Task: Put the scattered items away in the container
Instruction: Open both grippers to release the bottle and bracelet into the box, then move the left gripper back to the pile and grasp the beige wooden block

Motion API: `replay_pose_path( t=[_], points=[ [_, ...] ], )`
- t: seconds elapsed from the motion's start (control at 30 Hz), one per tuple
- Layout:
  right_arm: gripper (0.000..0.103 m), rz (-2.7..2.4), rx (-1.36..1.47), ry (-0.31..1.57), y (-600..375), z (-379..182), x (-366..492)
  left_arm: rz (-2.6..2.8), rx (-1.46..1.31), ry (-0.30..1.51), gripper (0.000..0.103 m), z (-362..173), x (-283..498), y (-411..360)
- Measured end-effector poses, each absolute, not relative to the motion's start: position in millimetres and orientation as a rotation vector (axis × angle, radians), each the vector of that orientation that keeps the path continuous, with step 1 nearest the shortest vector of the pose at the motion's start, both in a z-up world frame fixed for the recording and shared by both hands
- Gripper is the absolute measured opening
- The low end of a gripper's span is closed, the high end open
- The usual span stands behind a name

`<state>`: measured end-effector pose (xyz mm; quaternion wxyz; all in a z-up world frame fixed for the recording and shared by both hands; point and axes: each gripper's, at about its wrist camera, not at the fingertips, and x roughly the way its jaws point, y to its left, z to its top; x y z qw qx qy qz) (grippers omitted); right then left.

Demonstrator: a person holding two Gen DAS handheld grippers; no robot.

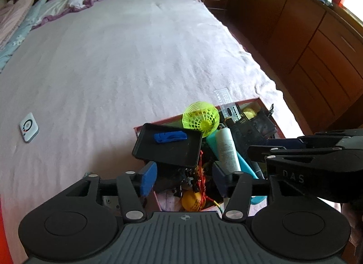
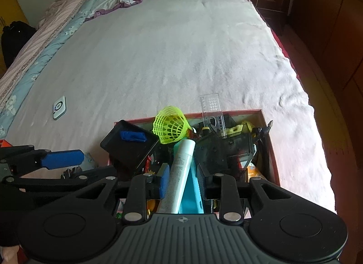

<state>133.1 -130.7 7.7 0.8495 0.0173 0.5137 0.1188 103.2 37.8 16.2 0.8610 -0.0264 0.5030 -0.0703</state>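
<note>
A red-rimmed box (image 1: 238, 101) (image 2: 226, 112) lies on the bed near its right edge, heaped with items. On top are a yellow-green shuttlecock (image 1: 200, 118) (image 2: 170, 127), a black tray (image 1: 168, 148) (image 2: 129, 146) holding a blue object (image 1: 170, 137), and a clear ruler (image 2: 211, 102). My left gripper (image 1: 183, 180) (image 2: 74, 166) hangs open over the box's near left corner with nothing between its pads. My right gripper (image 2: 182, 181) (image 1: 256, 152) straddles a white tube (image 2: 181, 168) (image 1: 226, 150) and a teal item (image 2: 191, 196) lying on the pile; its jaws stand slightly apart around them.
A small white square device (image 1: 29, 127) (image 2: 59, 107) lies alone on the pale bedspread to the far left. Pillows and folded quilts sit at the head and left side. The bed's edge drops off just right of the box, with wooden cabinets (image 1: 317, 48) beyond.
</note>
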Motion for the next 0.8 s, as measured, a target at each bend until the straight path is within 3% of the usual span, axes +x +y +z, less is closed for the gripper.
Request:
replay_pose_path(
  t=[0.43, 0.8],
  points=[
    [0.042, 0.300, 0.004, 1.090, -117, 16, 87, -0.060, -0.102, 1.071, 0.071, 19, 50, 66],
    [0.057, 0.347, -0.037, 1.126, -97, 12, 44, 0.046, -0.128, 1.111, 0.084, 16, -3, 99]
  ],
)
